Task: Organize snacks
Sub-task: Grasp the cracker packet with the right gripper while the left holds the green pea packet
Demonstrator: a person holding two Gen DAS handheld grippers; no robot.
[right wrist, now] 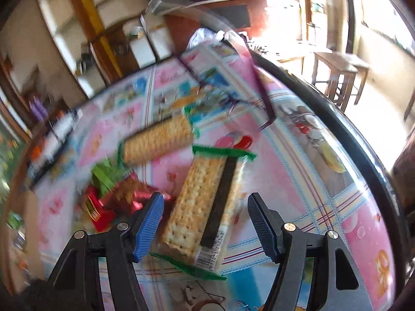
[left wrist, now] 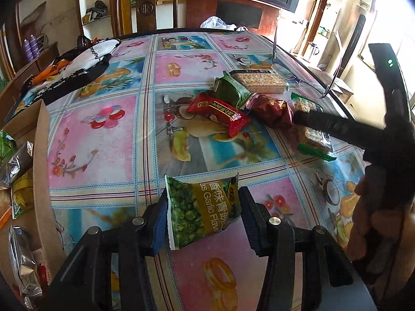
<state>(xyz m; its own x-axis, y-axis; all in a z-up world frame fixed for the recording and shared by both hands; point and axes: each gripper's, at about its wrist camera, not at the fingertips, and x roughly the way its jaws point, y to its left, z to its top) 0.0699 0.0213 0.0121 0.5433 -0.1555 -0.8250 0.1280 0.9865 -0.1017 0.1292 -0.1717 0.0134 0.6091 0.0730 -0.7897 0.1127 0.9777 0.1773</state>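
My left gripper (left wrist: 205, 215) is shut on a green garlic pea packet (left wrist: 197, 207), held a little above the patterned tablecloth (left wrist: 98, 140). A cardboard box (left wrist: 40, 155) with several snack packets stands at the left. A pile of snacks lies mid-table: a red packet (left wrist: 218, 111), a green packet (left wrist: 230, 88), a dark red foil packet (left wrist: 269, 108) and a cracker pack (left wrist: 259, 80). My right gripper (right wrist: 205, 217) is open and straddles a green-ended cracker pack (right wrist: 192, 202) without touching it. One of its fingers (left wrist: 337, 127) reaches over that pack (left wrist: 313, 137).
A second cracker pack (right wrist: 158, 140) lies beyond the first. Eyeglasses (left wrist: 298, 77) rest near the far right table edge. A black and white cloth bag (left wrist: 72, 70) lies at the far left. A wooden chair (left wrist: 145, 5) and a plastic bag (left wrist: 215, 23) are behind the table.
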